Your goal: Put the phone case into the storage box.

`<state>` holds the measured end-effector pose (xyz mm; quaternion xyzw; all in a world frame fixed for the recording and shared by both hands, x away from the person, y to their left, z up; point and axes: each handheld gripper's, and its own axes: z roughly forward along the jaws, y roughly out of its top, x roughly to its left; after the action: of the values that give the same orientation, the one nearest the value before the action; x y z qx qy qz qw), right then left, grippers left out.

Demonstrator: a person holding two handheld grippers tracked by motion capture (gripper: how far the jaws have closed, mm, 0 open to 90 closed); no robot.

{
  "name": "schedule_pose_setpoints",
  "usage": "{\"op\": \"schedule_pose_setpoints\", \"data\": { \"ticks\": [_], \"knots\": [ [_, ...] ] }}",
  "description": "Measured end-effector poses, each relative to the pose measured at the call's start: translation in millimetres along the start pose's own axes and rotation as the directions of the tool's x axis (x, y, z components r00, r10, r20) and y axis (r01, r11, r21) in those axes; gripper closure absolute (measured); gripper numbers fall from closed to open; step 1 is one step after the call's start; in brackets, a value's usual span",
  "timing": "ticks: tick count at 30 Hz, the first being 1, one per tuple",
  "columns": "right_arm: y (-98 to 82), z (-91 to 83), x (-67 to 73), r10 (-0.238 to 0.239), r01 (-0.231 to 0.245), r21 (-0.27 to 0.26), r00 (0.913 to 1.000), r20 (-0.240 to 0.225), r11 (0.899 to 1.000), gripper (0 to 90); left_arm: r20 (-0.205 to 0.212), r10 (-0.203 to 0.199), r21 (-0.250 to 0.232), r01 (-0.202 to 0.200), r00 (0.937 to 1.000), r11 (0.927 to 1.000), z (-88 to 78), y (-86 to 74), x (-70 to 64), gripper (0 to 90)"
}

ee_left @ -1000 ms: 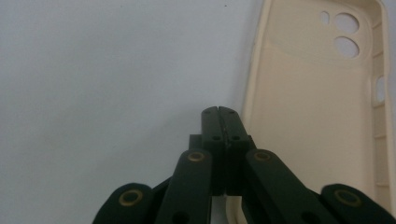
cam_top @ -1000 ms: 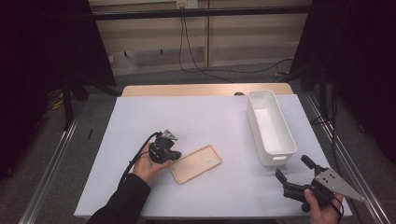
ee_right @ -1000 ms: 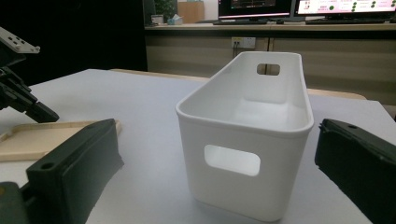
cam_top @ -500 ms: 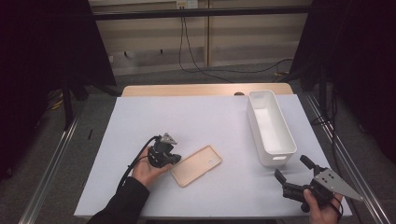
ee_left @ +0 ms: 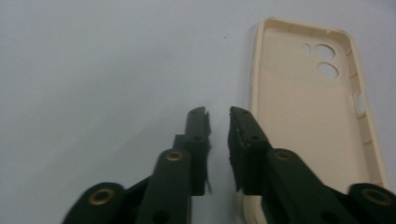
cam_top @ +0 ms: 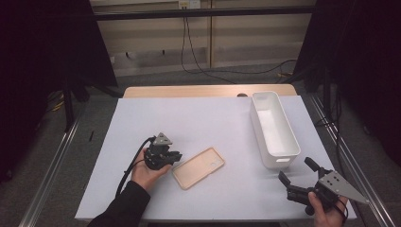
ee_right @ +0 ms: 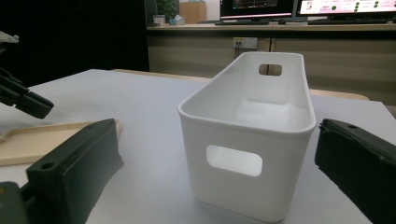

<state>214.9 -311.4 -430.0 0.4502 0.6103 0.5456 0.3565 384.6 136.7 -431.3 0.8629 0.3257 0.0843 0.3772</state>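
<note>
Left claw (cam_top: 171, 158) sits at lower left of centre in the high view, right at the near-left end of the case (cam_top: 198, 167), and its jaws have just been opening: in the left claw view (ee_left: 218, 116) a narrow gap stands between them with nothing in it, the right-hand jaw riding over the case's (ee_left: 308, 116) long left rim. The case lies flat on the white table (cam_top: 203, 118), hollow side up. Its long axis runs from lower left to upper right in the high view, so it stretches away from the left claw toward the bin (cam_top: 274, 127).

The right claw (cam_top: 298, 171), at lower right, stands wide apart and empty, well off from the case and nearer the bin's short end. So the left hand is by far the nearer for any regrasp, and I judge the jaws must shift sideways to straddle that rim.

The left claw view gives the camera cutouts at the case's far end, which the high view does not resolve. The right claw view (ee_right: 219, 154) shows the bin (ee_right: 252, 140) empty, with handle slots, and the case's edge (ee_right: 42, 140) at the left.
</note>
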Motion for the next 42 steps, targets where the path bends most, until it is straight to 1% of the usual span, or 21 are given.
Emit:
{"op": "schedule_pose_setpoints", "data": {
  "ticks": [1,2,3,5,6,7,8,12,15,17,18,19,21,23,27,30,32,34,38,40,42],
  "knots": [
    [0.0,0.0,0.0,0.0,0.0,0.001,1.0,0.0,1.0,0.0,0.006,-0.005,-0.019,0.005,1.0,0.9998,-2.2,-0.6,0.3,74.1],
    [0.1,0.0,0.3,-0.002,0.002,0.0,1.0,-0.003,1.0,0.0,0.004,-0.01,-0.03,0.011,0.9999,0.9995,-4.8,-0.9,0.0,68.4],
    [0.1,0.0,0.3,-0.002,0.002,0.0,1.0,-0.003,1.0,0.0,-0.003,-0.007,-0.05,0.007,1.0,0.9987,-7.2,-1.5,-0.1,68.4],
    [0.2,0.2,1.5,-0.008,0.008,0.001,0.9999,-0.008,1.0,0.0,-0.002,-0.006,-0.079,0.006,1.0,0.9969,-12.3,-3.4,0.3,61.2],
    [0.2,0.2,1.5,-0.008,0.008,0.001,0.9999,-0.008,1.0,0.0,-0.003,-0.008,-0.097,0.008,1.0,0.9953,-14.3,-4.8,0.4,61.2],
    [0.2,0.4,1.5,-0.008,0.008,0.001,0.9999,-0.008,1.0,0.0,-0.005,-0.009,-0.109,0.009,0.9999,0.994,-16.0,-6.1,0.6,53.1],
    [0.2,0.4,1.5,-0.008,0.008,0.001,0.9999,-0.008,1.0,0.0,-0.009,-0.014,-0.118,0.013,0.9999,0.993,-17.4,-7.2,0.8,53.1],
    [0.2,-0.3,0.4,-0.004,0.004,-0.002,1.0,-0.004,1.0,0.0,-0.013,-0.025,-0.155,0.023,0.9996,0.9877,-22.9,-10.0,2.0,38.8],
    [0.1,0.1,0.6,-0.003,0.003,-0.001,1.0,-0.006,1.0,0.0,-0.01,-0.026,-0.166,0.024,0.9996,0.9859,-26.1,-11.0,3.3,27.8],
    [0.2,0.0,1.1,-0.004,0.004,0.0,1.0,-0.006,1.0,0.0,-0.022,-0.021,-0.173,0.017,0.9995,0.9848,-27.8,-11.8,4.0,21.9],
    [0.2,0.0,1.1,-0.004,0.004,0.0,1.0,-0.006,1.0,0.0,-0.017,-0.018,-0.178,0.015,0.9997,0.9839,-28.6,-11.8,4.6,19.3],
    [0.1,0.0,1.0,-0.004,0.004,0.0,1.0,-0.005,1.0,0.0,-0.009,-0.029,-0.19,0.027,0.9995,0.9814,-29.7,-11.6,4.7,15.6],
    [0.0,0.1,0.6,-0.003,0.003,-0.001,1.0,-0.004,1.0,0.0,0.005,-0.029,-0.217,0.03,0.9996,0.9757,-32.1,-10.5,4.1,13.0],
    [0.1,0.0,1.1,-0.004,0.004,0.003,1.0,-0.007,1.0,0.0,0.022,-0.024,-0.231,0.029,0.9995,0.9726,-33.1,-9.4,2.9,9.2],
    [0.1,0.4,1.4,-0.01,0.01,0.004,0.9999,-0.01,1.0,0.0,0.058,0.031,-0.237,-0.016,0.9978,0.9714,-32.7,-7.7,-1.3,5.5],
    [0.2,0.3,1.0,-0.005,0.005,0.002,1.0,-0.006,1.0,0.0,0.099,0.043,-0.244,-0.017,0.9942,0.9696,-31.2,-5.6,-4.0,5.0],
    [0.1,0.0,0.9,-0.004,0.004,0.002,1.0,-0.005,1.0,0.0,0.092,0.063,-0.229,-0.04,0.9938,0.9726,-29.3,-4.5,-6.5,3.7],
    [0.1,0.1,0.9,-0.004,0.004,0.002,1.0,-0.005,1.0,0.0,0.093,0.066,-0.215,-0.045,0.9934,0.9756,-27.7,-2.3,-8.1,3.6],
    [0.1,0.5,0.8,-0.007,0.007,0.003,1.0,-0.006,1.0,0.0,0.127,0.065,-0.217,-0.036,0.9897,0.9754,-23.9,2.7,-9.9,4.5],
    [0.1,0.6,1.1,-0.007,0.007,0.003,1.0,-0.006,1.0,0.0,0.139,0.067,-0.201,-0.038,0.9881,0.9789,-20.3,4.5,-9.8,4.5],
    [0.0,0.6,1.2,-0.006,0.006,0.004,1.0,-0.006,1.0,0.0,0.174,0.06,-0.188,-0.027,0.9829,0.9818,-16.1,6.4,-9.6,5.4]
  ]
}}
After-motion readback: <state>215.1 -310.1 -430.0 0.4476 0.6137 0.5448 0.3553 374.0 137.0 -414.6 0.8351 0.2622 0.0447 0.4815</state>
